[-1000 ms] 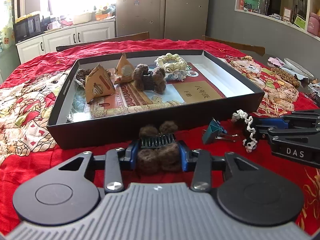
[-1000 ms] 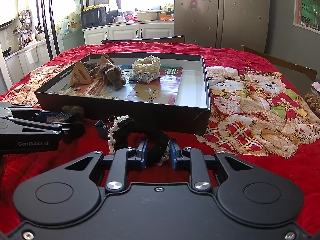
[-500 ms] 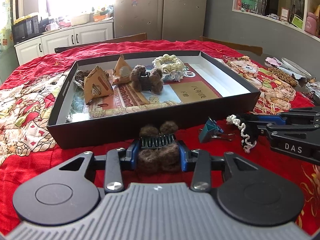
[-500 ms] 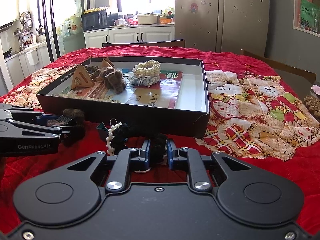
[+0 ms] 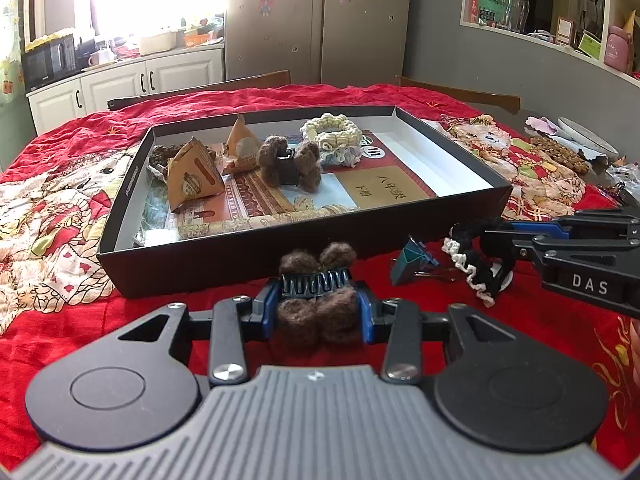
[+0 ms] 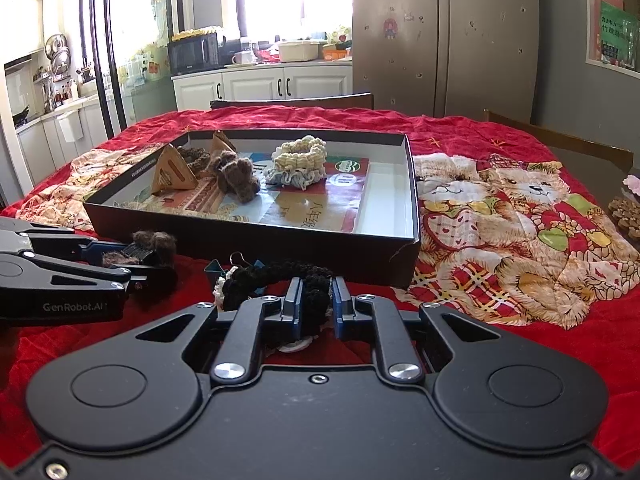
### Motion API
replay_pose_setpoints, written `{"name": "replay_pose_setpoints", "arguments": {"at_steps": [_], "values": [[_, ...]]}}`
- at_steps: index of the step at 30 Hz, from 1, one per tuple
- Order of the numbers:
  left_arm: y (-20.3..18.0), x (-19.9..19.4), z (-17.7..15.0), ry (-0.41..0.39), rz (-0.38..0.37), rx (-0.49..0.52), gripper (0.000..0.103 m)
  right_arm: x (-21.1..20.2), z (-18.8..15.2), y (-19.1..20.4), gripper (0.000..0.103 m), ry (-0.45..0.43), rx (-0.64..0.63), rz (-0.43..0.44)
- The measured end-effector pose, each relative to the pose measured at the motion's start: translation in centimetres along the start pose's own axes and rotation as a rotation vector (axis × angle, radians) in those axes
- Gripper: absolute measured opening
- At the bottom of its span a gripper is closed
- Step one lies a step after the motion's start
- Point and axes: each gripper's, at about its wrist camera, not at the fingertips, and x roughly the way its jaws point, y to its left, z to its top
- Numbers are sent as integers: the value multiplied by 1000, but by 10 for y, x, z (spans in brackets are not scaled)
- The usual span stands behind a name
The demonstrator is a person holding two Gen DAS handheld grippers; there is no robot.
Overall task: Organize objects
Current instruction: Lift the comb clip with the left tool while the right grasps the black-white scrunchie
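My left gripper [image 5: 318, 300] is shut on a brown fuzzy hair claw clip [image 5: 316, 280], held just above the red cloth in front of a black box [image 5: 280, 250]. My right gripper [image 6: 316, 302] is shut on a black and white scrunchie [image 6: 276, 276], to the right of the left gripper and near the box's front wall [image 6: 280, 248]. The scrunchie also shows in the left wrist view [image 5: 476, 258]. In the box lie another brown claw clip [image 5: 290, 162], a cream scrunchie [image 5: 332, 132] and two triangular packets [image 5: 192, 176].
A teal binder clip [image 5: 412, 258] lies on the cloth between the two grippers. A red bear-print blanket [image 6: 500, 216] covers the table. Small items and a plate [image 5: 584, 138] sit at the far right. Chairs stand behind the table.
Both grippers have risen a little with their loads and edged toward the box. The scrunchie has lifted off the cloth.
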Motion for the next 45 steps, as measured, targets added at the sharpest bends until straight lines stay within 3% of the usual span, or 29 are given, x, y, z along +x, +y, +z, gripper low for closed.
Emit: {"name": "replay_pose_setpoints", "arguments": {"at_steps": [16,27,45], "values": [[-1,-22,8,-43,-18,12,43,-19,12,6,14,-59,-18,32],[10,-36,32,-90,-2,12,43,-32,39,14,14,-105,-79,16],[30,2,68,-87,87,6,43,-9,93,20,14,-156,-121,-32]]}}
